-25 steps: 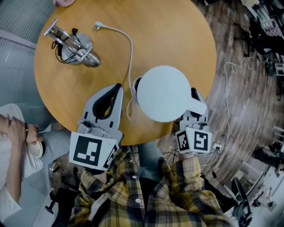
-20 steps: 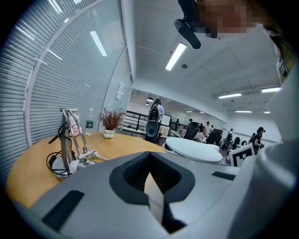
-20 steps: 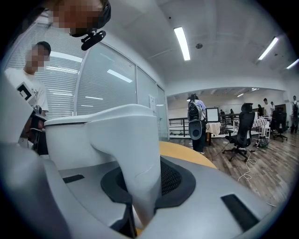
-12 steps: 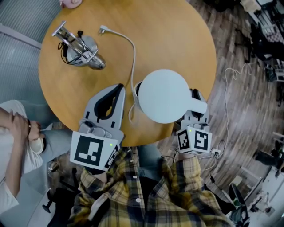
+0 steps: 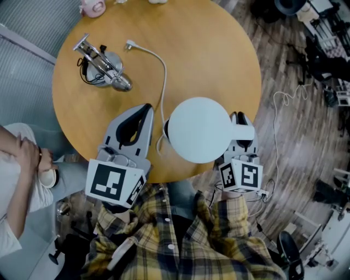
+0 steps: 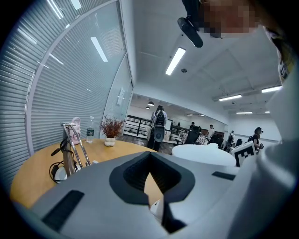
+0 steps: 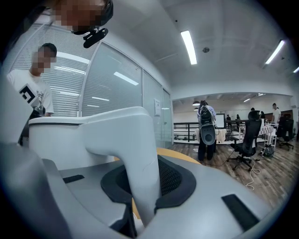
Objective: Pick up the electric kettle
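Observation:
The white electric kettle (image 5: 198,130) hangs over the near edge of the round wooden table (image 5: 208,49). My right gripper (image 5: 240,118) is shut on its handle (image 7: 134,154), which stands upright between the dark pads. A dark base (image 5: 165,129) peeks out at the kettle's left, and its white cord (image 5: 163,71) runs to a plug (image 5: 130,45). My left gripper (image 5: 142,109) is just left of the kettle, jaws shut on nothing. In the left gripper view the kettle's lid (image 6: 203,155) shows to the right, past my left gripper (image 6: 156,205).
A metal stand (image 5: 103,66) with a black cable sits at the table's far left. A small pink object (image 5: 92,6) is at the far edge. A seated person (image 5: 19,164) is close on the left. Cables (image 5: 279,126) lie on the wooden floor to the right.
The kettle has risen in my right gripper's grip and looks larger from above. My left gripper has lifted alongside it, still shut and empty.

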Demonstrator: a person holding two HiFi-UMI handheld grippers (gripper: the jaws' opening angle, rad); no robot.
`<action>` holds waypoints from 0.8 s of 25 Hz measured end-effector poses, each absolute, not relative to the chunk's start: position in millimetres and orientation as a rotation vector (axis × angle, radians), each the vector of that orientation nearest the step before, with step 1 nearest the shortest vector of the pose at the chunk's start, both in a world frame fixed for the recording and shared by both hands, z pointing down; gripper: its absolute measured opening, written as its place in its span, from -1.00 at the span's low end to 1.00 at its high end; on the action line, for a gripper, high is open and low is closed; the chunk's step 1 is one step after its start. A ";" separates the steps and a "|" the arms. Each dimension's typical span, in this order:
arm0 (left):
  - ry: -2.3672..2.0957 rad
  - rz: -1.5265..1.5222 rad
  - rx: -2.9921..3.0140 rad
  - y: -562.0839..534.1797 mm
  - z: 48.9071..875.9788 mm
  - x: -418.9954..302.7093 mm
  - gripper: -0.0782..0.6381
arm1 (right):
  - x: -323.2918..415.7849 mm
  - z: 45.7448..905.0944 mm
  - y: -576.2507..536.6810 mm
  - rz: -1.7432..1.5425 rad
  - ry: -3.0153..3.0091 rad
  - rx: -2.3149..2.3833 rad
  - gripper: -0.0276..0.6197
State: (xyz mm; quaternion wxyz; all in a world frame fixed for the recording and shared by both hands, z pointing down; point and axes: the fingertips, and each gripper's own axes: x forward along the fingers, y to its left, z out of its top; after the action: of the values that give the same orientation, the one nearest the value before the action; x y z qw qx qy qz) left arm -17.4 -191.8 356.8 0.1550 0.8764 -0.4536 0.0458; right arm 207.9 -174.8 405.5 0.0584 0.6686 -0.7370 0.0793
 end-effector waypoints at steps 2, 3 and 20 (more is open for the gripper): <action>-1.300 0.126 2.515 -191.6 352.8 -18.2 -0.77 | 208.0 398.3 -174.2 0.243 -2.243 2.023 -0.67; -1.301 0.124 2.518 -191.1 350.1 -18.5 -0.77 | 208.3 394.1 -174.0 0.246 -2.248 2.022 -0.67; -1.350 0.051 2.599 -177.3 274.5 -12.7 -0.77 | 197.8 291.4 -182.9 0.244 -2.455 1.899 -0.67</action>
State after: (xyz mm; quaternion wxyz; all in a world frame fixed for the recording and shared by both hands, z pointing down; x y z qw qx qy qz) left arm -12.7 -177.3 274.5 0.1061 0.8823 -0.4582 0.0174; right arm 197.8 -182.9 291.4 0.0141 0.6101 -0.7884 0.0783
